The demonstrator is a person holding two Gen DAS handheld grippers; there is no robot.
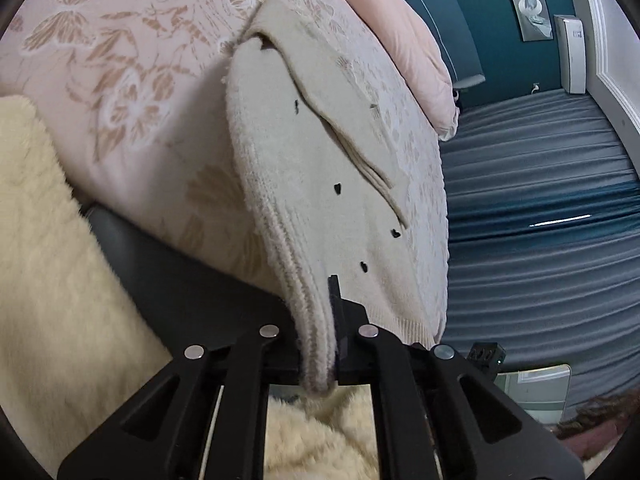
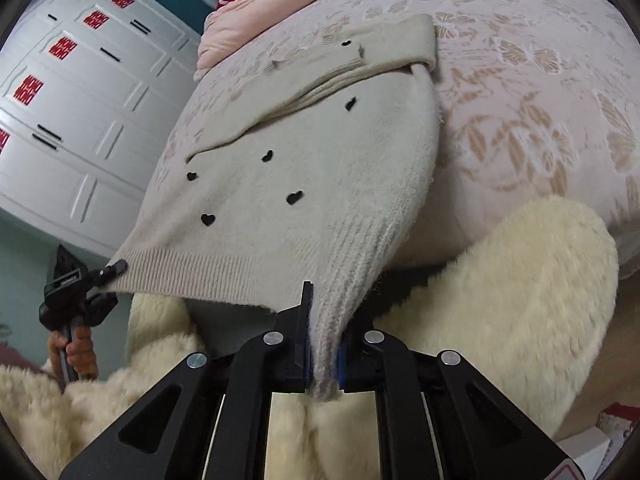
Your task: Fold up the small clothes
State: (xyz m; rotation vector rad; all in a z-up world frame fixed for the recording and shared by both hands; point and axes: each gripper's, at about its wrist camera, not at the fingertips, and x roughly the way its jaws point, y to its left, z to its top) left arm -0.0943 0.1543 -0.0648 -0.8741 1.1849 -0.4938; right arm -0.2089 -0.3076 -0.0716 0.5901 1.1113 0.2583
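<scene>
A cream knit sweater with small black hearts lies on the bed, one sleeve folded across its body. My left gripper is shut on one corner of the ribbed hem, which is lifted off the bedspread. In the right wrist view the same sweater stretches away from my right gripper, which is shut on the other hem corner. The left gripper shows there at the hem's far corner, held by a hand.
A pink bedspread with a leaf and butterfly pattern covers the bed. A fluffy cream throw lies below the grippers. A folded pink duvet sits at the head. White wardrobe doors and a grey striped mat flank the bed.
</scene>
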